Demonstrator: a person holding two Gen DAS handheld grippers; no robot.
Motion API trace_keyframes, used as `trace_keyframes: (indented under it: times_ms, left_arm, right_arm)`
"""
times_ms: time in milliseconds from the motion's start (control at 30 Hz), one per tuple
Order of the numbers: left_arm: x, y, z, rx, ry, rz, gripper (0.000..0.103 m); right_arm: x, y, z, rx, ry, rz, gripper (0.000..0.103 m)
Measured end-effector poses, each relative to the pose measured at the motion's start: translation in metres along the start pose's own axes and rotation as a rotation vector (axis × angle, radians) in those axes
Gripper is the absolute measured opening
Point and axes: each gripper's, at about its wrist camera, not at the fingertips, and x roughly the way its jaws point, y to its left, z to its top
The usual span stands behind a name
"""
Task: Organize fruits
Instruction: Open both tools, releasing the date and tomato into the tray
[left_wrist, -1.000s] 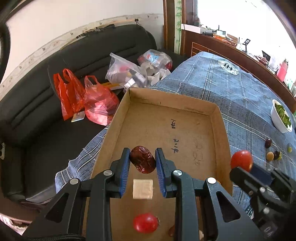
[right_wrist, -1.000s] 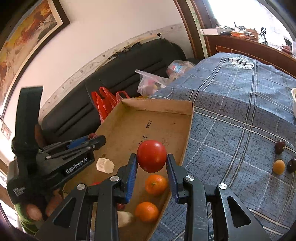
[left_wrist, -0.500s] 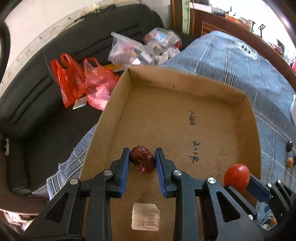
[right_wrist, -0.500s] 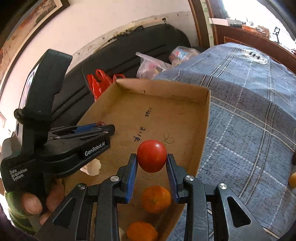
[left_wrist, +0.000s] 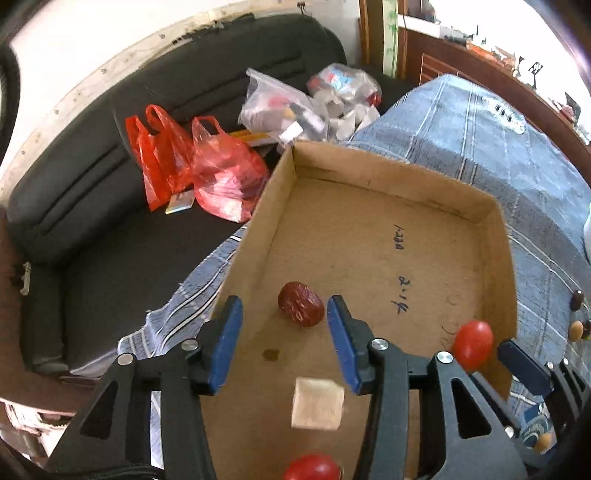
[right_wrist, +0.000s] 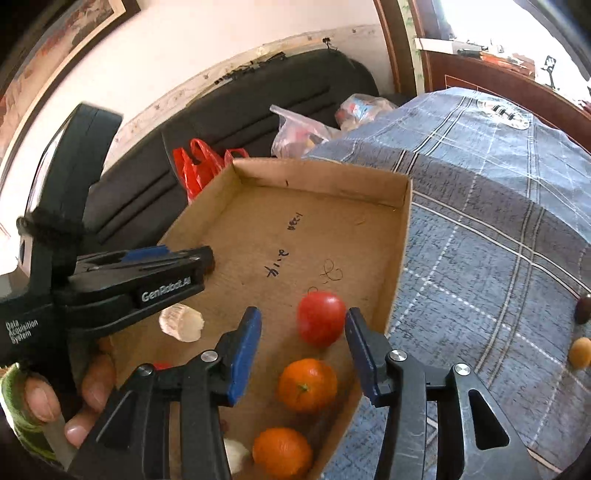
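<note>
My left gripper (left_wrist: 284, 332) stands spread wide, and the red date (left_wrist: 301, 304) lies on the floor of the cardboard box (left_wrist: 388, 173) between its fingertips, nearer the right one. My right gripper (right_wrist: 303, 343) is also apart, the tomato (right_wrist: 320, 318) resting in the box between its fingers, above two tangerines (right_wrist: 307, 385). Half a second ago both grippers were clamped on these fruits; now both have let go.
</note>
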Motion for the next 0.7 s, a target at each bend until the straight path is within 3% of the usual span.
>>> trace_keyframes:
  times_ms: [267,700]
  left_arm:
    - [-0.047,-0.010,-0.024,0.017,-0.075,-0.057,0.046]
    - [-0.095,-0.061,-0.062,0.095,-0.092,-0.204,0.046]
  right_arm:
    - [-0.042,-0.010,-0.017,0.048,-0.049,0.024,0.048]
    - [-0.128,-0.057,-0.068,0.161,-0.167,-0.020,0.050]
